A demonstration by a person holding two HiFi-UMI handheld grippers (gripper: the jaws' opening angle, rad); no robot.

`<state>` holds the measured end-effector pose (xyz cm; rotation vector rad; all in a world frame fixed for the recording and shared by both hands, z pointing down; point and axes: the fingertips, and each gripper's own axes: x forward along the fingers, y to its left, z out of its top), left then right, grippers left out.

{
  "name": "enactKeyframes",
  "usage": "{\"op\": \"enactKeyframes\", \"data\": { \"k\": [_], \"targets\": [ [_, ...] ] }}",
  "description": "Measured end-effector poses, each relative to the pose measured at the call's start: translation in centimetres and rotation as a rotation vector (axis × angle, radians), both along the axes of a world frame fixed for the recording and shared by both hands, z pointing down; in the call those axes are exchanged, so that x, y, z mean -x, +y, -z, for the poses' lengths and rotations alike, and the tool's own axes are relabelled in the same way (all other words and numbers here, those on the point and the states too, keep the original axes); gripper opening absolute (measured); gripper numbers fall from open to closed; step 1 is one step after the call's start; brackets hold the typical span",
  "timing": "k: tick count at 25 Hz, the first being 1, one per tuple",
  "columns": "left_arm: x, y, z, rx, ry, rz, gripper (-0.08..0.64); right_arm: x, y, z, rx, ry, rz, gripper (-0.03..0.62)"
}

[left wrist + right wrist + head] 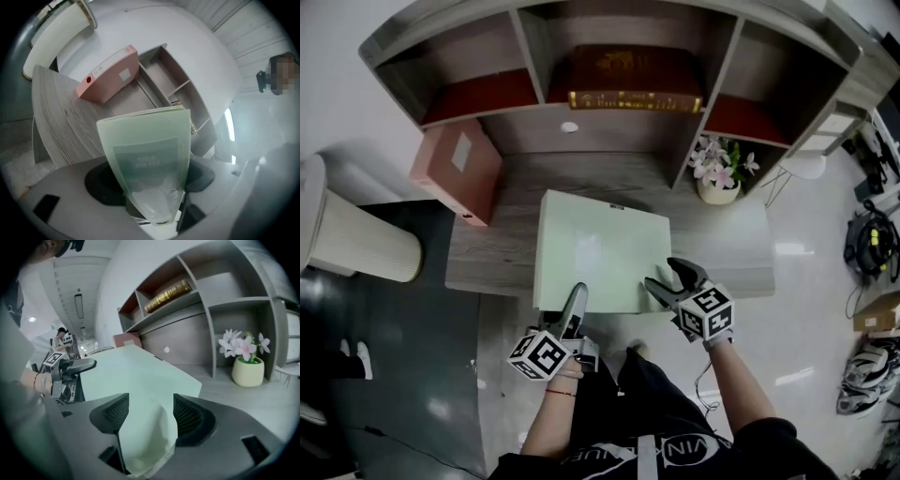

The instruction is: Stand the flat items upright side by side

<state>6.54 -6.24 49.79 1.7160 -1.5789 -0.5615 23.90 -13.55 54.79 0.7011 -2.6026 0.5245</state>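
Thin pale green folder (600, 248), roughly flat, not yet upright.

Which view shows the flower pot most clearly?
The right gripper view: the flower pot stands near and side-on, with blossoms and pot both plain. The head view shows it small, from above. The left gripper view does not show it.

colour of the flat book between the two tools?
Pale mint green book; shows best in the head view.
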Motion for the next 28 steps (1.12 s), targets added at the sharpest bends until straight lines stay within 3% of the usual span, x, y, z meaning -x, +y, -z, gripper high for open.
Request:
{"op": "enactKeyframes", "data": {
  "k": [9,15,20,28],
  "targets": [
    [6.6,-2.3,3.0,0.017,-0.128,-0.024,0.314,9.9,1.8,3.6,-0.004,-0.095,0.221,0.343],
    [10.9,-3.6,4.8,0.03,-0.223,-0.045,0.316,15.7,4.0,3.2,-0.099,0.013,0.389,0.39],
    [14.0,-4.5,5.7,0.034,-0.275,-0.048,0.316,20.1,3.7,2.3,-0.147,0.082,0.373,0.396],
    [18.7,-5.8,6.0,0.071,-0.303,-0.064,0.321,24.9,2.8,2.3,-0.134,0.058,0.335,0.374]
  ]
}}
